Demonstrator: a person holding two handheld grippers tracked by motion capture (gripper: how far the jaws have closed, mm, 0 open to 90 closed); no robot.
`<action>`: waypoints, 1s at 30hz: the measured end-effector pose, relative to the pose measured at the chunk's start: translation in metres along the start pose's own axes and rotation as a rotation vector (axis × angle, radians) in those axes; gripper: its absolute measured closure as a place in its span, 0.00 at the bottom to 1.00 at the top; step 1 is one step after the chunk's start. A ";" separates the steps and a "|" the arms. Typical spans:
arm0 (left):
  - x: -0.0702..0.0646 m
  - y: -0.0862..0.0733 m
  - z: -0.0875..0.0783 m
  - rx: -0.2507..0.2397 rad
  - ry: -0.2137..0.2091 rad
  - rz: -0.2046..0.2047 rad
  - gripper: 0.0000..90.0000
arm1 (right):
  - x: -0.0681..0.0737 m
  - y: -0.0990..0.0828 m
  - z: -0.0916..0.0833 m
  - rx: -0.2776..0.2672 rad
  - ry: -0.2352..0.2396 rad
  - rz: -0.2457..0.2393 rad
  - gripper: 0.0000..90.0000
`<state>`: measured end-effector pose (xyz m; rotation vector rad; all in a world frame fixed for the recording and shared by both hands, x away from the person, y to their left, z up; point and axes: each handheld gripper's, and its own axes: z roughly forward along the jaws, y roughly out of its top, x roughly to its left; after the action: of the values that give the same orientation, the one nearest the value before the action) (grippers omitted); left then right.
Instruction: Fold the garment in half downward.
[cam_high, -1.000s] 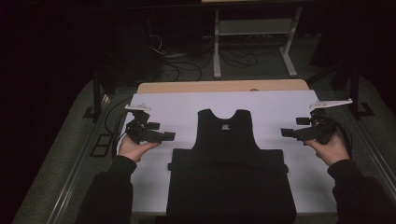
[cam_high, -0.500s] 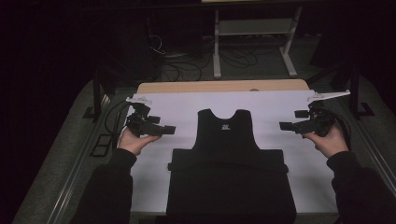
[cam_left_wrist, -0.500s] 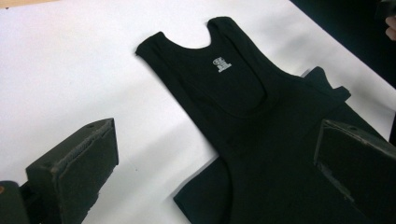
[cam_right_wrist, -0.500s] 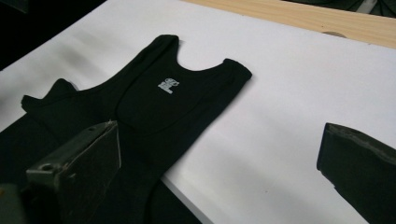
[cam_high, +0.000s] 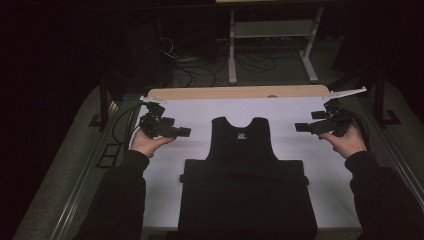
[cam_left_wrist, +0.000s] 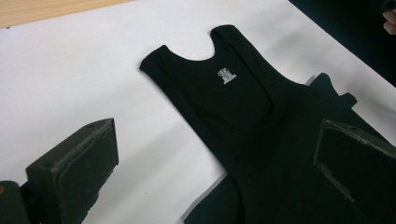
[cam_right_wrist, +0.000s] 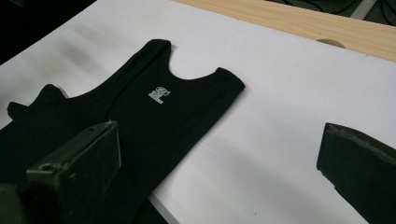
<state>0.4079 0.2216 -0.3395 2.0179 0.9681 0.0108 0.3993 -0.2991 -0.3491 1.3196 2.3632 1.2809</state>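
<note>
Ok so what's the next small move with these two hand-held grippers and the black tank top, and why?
Probably bring both inward and down to the shoulder straps. The left hand-held gripper and right hand-held gripper hang open on either side, clear of the black tank top, which lies flat on the white table cover.

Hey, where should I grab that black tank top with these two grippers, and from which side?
Probably take the black tank top by its two shoulder straps, one per gripper. It lies flat with the straps at the far end. The open left gripper and right gripper flank it, so each could come in from its own outer side, low over the white table.
</note>
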 end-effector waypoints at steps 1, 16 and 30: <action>0.001 0.001 0.001 -0.002 -0.005 -0.001 0.00 | -0.001 0.001 0.001 0.002 0.001 0.002 0.00; 0.011 0.006 0.020 -0.015 -0.008 -0.022 0.00 | -0.008 0.007 0.018 0.020 0.013 0.010 0.00; 0.024 0.005 0.039 -0.003 -0.003 -0.033 0.00 | -0.010 0.008 0.034 0.040 0.015 0.006 0.00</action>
<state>0.4413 0.2081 -0.3679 1.9988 0.9988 -0.0088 0.4269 -0.2839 -0.3677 1.3338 2.4091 1.2555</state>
